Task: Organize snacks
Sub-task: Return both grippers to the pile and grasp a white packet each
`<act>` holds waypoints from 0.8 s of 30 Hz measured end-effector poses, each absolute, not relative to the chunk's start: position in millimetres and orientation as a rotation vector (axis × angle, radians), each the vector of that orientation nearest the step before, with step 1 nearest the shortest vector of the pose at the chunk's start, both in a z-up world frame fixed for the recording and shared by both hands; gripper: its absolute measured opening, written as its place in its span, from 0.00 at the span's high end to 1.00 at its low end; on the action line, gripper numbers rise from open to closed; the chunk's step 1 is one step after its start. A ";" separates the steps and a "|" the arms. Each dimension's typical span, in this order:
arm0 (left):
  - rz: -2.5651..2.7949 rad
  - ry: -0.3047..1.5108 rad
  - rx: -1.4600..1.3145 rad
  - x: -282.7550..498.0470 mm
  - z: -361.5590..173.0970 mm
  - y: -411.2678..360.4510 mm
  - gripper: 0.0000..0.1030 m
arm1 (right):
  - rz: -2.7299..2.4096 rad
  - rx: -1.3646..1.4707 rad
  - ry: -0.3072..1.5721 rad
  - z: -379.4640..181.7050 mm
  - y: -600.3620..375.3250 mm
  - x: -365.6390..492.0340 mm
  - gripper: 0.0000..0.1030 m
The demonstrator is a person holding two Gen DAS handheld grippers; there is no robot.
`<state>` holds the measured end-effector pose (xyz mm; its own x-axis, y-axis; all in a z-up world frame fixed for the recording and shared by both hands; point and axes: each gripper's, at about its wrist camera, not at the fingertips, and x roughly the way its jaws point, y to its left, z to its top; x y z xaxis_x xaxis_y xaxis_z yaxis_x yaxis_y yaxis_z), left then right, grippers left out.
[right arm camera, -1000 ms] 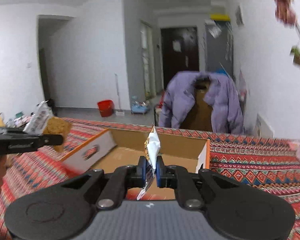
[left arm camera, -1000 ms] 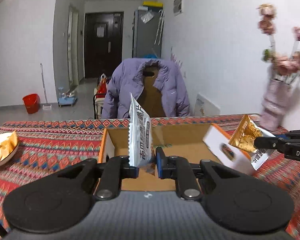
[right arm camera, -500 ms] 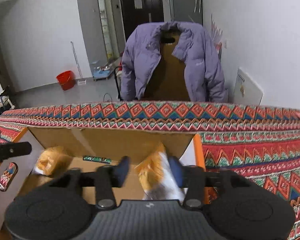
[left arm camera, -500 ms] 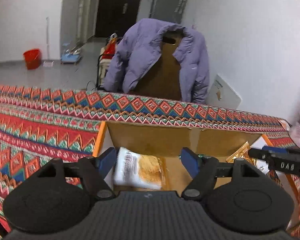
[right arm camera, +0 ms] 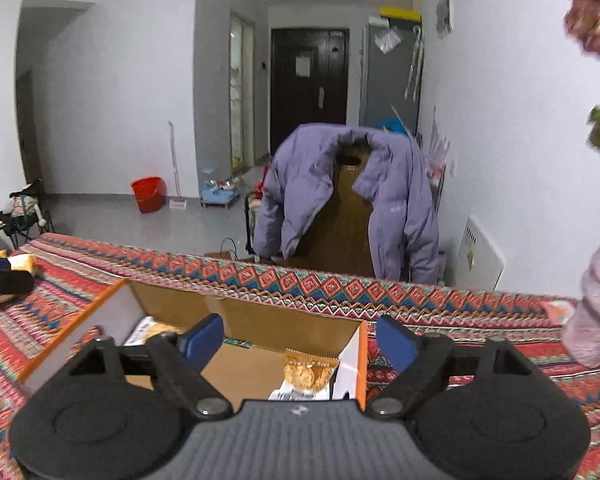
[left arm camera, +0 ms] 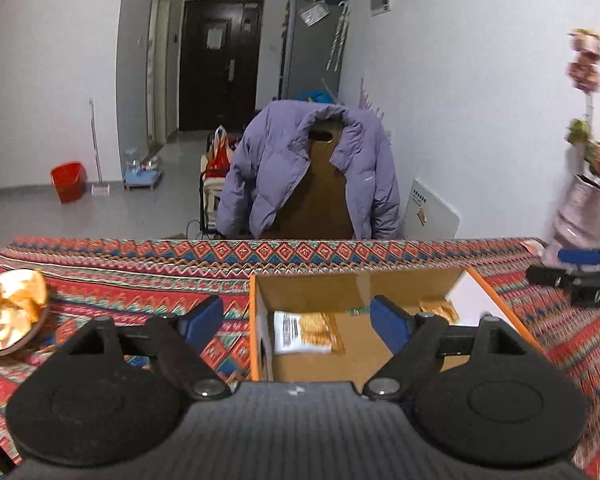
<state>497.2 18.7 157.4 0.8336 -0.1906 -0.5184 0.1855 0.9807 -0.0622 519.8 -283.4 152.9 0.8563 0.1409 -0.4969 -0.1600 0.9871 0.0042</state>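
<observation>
1. Lying flat in the cardboard box (left arm camera: 256, 320), two snack packs (left arm camera: 306, 333) are seen.
2. Both jaws are spread wide — nothing is held by the left gripper (left arm camera: 298, 322) or right gripper (right arm camera: 300, 340).
3. More snacks should be fetched — grabbed gently.

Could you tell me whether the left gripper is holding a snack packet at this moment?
No, the left gripper is open and holds nothing, and the snack packet lies flat on the floor of the cardboard box.
</observation>
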 end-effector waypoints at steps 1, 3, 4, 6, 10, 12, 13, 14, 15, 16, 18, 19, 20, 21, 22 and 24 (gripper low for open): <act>-0.204 0.538 0.002 480.9 159.4 20.2 0.18 | 0.163 -0.045 0.507 158.0 -284.2 504.3 0.16; -0.213 0.503 0.016 444.8 162.4 23.8 0.17 | 0.171 -0.051 0.480 165.9 -285.4 469.4 0.11; -0.218 0.485 0.020 426.0 163.5 25.7 0.16 | 0.180 -0.053 0.466 168.8 -285.6 452.0 0.10; -0.227 0.451 0.016 392.5 163.5 29.6 0.12 | 0.192 -0.052 0.436 172.1 -284.9 417.7 0.09; -0.255 0.430 0.001 330.6 153.3 37.0 0.06 | 0.232 -0.041 0.385 167.3 -283.2 351.0 0.09; -0.249 0.439 -0.014 300.0 145.2 40.8 0.06 | 0.229 -0.036 0.359 161.3 -282.0 319.3 0.07; -0.246 0.438 -0.016 284.9 140.2 41.4 0.06 | 0.229 -0.043 0.349 157.2 -280.2 304.7 0.05; -0.239 0.437 -0.014 273.8 135.9 42.3 0.06 | 0.229 -0.049 0.334 151.8 -278.6 287.6 0.01; -0.228 0.430 -0.008 259.7 131.3 42.5 0.06 | 0.223 -0.051 0.323 146.5 -277.9 276.3 0.00; -0.214 0.421 -0.007 247.8 127.5 42.2 0.05 | 0.217 -0.058 0.316 141.0 -275.4 263.1 0.00; -0.183 0.414 -0.035 224.0 120.0 44.5 0.04 | 0.214 -0.072 0.311 129.6 -271.0 236.5 0.00; -0.174 0.419 -0.052 215.6 116.9 45.5 0.04 | 0.214 -0.077 0.312 124.4 -269.3 225.0 0.00; -0.169 0.429 -0.065 207.8 112.6 46.3 0.04 | 0.209 -0.077 0.316 118.4 -267.6 214.4 0.00; -0.162 0.441 -0.072 201.2 108.2 46.5 0.04 | 0.206 -0.078 0.321 112.6 -265.8 204.7 0.00; -0.152 0.455 -0.073 197.8 103.9 44.6 0.04 | 0.206 -0.079 0.329 107.1 -264.6 195.7 0.00; -0.144 0.485 -0.054 190.6 95.7 42.1 0.04 | 0.206 -0.078 0.354 95.9 -263.8 183.3 0.00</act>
